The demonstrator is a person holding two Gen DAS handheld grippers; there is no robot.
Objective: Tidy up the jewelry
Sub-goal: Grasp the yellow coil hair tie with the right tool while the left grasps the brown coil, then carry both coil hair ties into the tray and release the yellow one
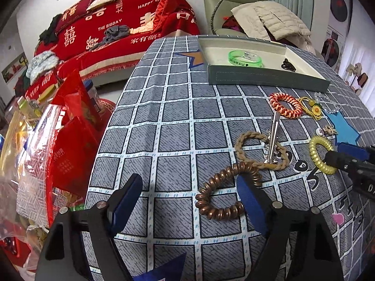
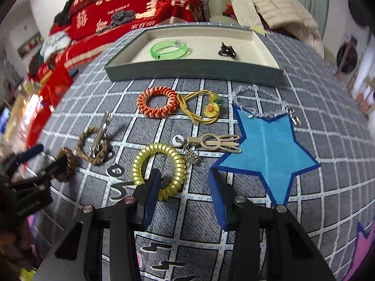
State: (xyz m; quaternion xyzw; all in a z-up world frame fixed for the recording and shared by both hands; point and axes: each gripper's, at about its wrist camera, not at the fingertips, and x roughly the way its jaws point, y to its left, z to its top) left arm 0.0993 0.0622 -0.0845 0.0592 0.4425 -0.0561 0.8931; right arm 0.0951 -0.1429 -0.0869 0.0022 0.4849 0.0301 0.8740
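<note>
Jewelry lot, laid on a grey checked tablecloth (image 2: 164,210).

Tray (image 2: 194,71): grey-green wall, cream floor, at the far side of the cloth. Holds a green bangle (image 2: 168,49) at left and a small black clip (image 2: 226,50) at right, well apart.

Loose pieces, on the cloth nearer than the tray:
- Orange-and-white coil tie (image 2: 156,101), touching a yellow cord tie with a flower charm (image 2: 206,107) on its right.
- Clear bead bracelet (image 2: 262,104), partly lying on a blue star patch (image 2: 269,149).
- Beige hair clip (image 2: 218,141) with a short chain, just left of the star.
- Yellow coil tie (image 2: 158,167), near the hair clip.
- Tan braided ring (image 1: 260,148) with a silver clip (image 1: 273,140) lying across it.
- Brown coil tie (image 1: 228,192), just beside the braided ring.

Right gripper (image 2: 185,196): jaws partly apart, not clamped. The left finger's tip sits inside the yellow coil tie's ring at its near edge; the right finger stands clear of it, beside the star's point. Nothing is squeezed.

Left gripper (image 1: 189,201): jaws spread wide, holding nothing. The right finger overlaps the brown coil tie's ring; whether it touches cannot be told. The left finger is over bare cloth.

Background: red bedspread (image 1: 117,23), green chair (image 1: 229,2) with a cream jacket (image 1: 271,16).
</note>
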